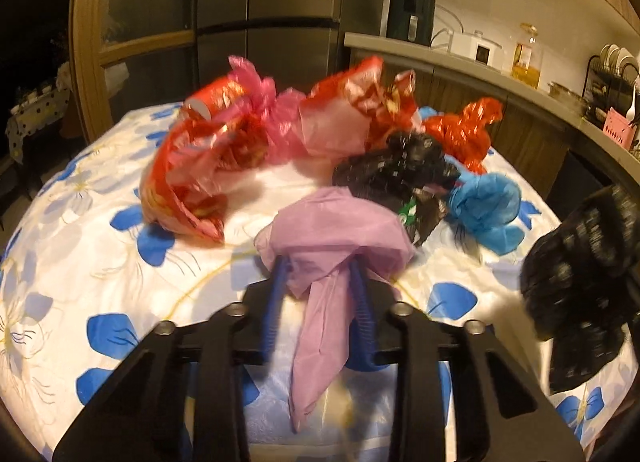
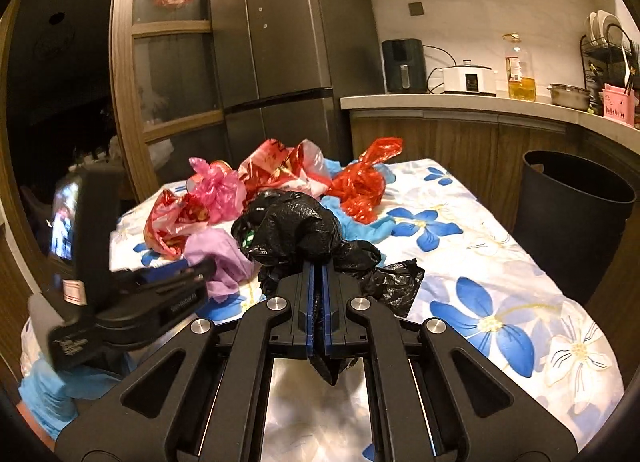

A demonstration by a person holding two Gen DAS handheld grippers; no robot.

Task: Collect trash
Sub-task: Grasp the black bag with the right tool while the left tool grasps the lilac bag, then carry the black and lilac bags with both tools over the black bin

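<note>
Two handheld grippers worked a heap of crumpled bags on a flower-print table (image 2: 500, 262) in a kitchen. The right gripper (image 2: 318, 262) had its jaws pinched tight on a black plastic bag (image 2: 292, 228); the left gripper (image 1: 320, 262) had its jaws narrowed around a lilac bag (image 1: 340, 234), seemingly gripping it. Both catches appeared made; the carry to the dark bin (image 2: 576, 198) beside the table looked next. Red bags (image 2: 360, 182), a pink bag (image 2: 216, 186) and a blue bag (image 1: 484, 206) lay behind, awaiting collection, close enough to snag on lifting
</note>
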